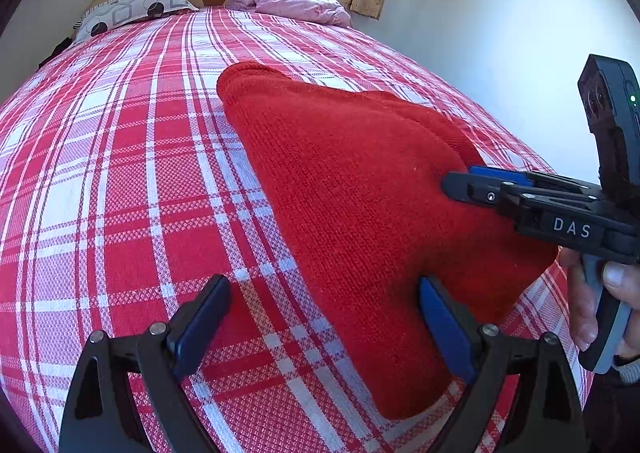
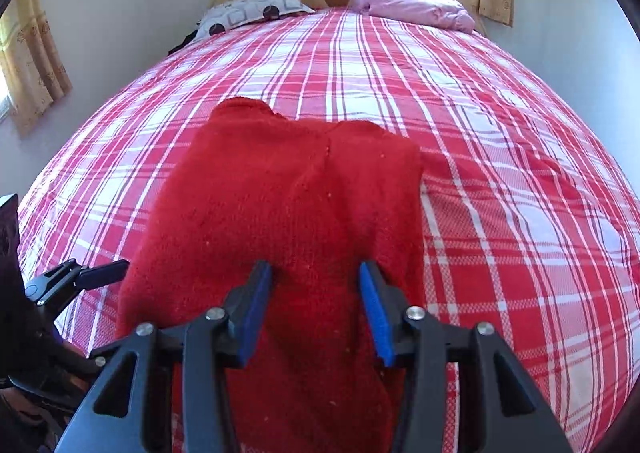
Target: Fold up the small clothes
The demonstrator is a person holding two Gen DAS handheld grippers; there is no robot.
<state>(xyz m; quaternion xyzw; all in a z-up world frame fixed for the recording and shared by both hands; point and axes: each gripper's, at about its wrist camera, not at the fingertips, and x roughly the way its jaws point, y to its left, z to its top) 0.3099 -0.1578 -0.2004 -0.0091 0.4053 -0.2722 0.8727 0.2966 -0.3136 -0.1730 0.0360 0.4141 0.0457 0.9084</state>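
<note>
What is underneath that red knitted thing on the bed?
The red knitted garment lies flat on the red and white checked bedspread, which shows all around it. Whether anything else lies beneath is hidden by the fabric.

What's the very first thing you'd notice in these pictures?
The bright red knitted garment lying flat near the foot of the bed, on a red and white checked bedspread. Both open claws hover at it, the right claw above its near part. Two pillows sit by the headboard.
</note>
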